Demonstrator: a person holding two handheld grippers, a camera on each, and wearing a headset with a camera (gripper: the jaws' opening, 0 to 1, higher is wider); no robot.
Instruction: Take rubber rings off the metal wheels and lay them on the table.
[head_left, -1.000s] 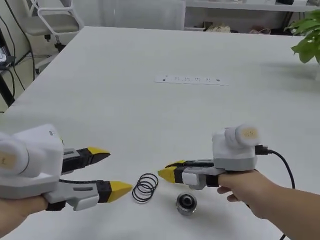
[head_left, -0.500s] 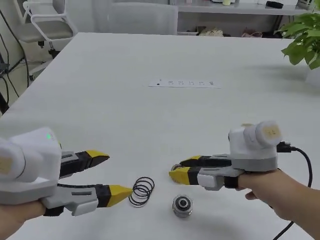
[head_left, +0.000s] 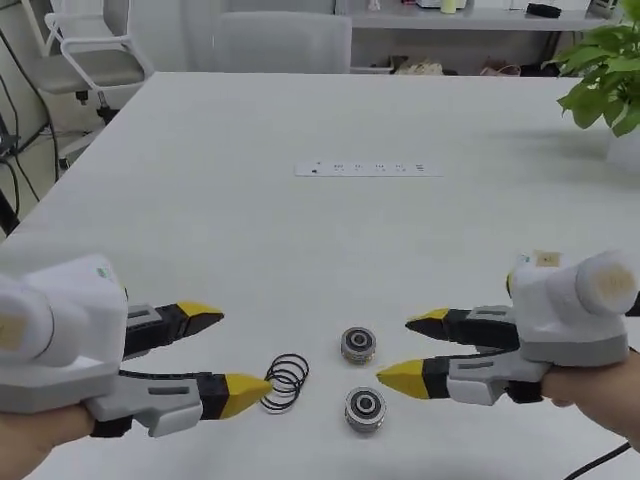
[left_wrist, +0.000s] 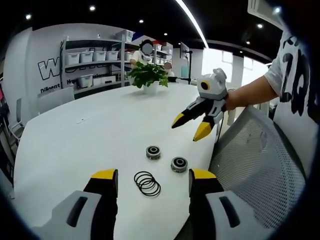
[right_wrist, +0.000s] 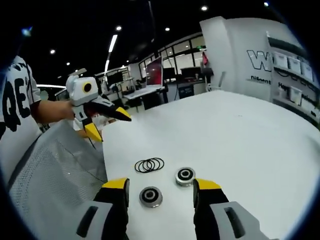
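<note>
Left gripper (head_left: 245, 352) and right gripper (head_left: 393, 349) hover, jaws spread and empty, by the desk's (head_left: 300, 230) front edge; between them lie rubber rings (head_left: 285, 380), a far wheel (head_left: 358, 343) and a near wheel (head_left: 365, 408); a careless nudge could roll either wheel off the edge.

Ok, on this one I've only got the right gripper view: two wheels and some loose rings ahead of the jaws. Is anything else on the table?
Observer: Yes. In the head view a flat white strip lies on the table, far beyond the wheels.
Operator: Anything standing out there?
Observer: The left gripper view shows a potted plant standing at the table's far end.
Operator: And how is the right gripper held?
Observer: The left gripper view shows the right gripper up in the air beyond the wheels, jaws apart and empty.
</note>
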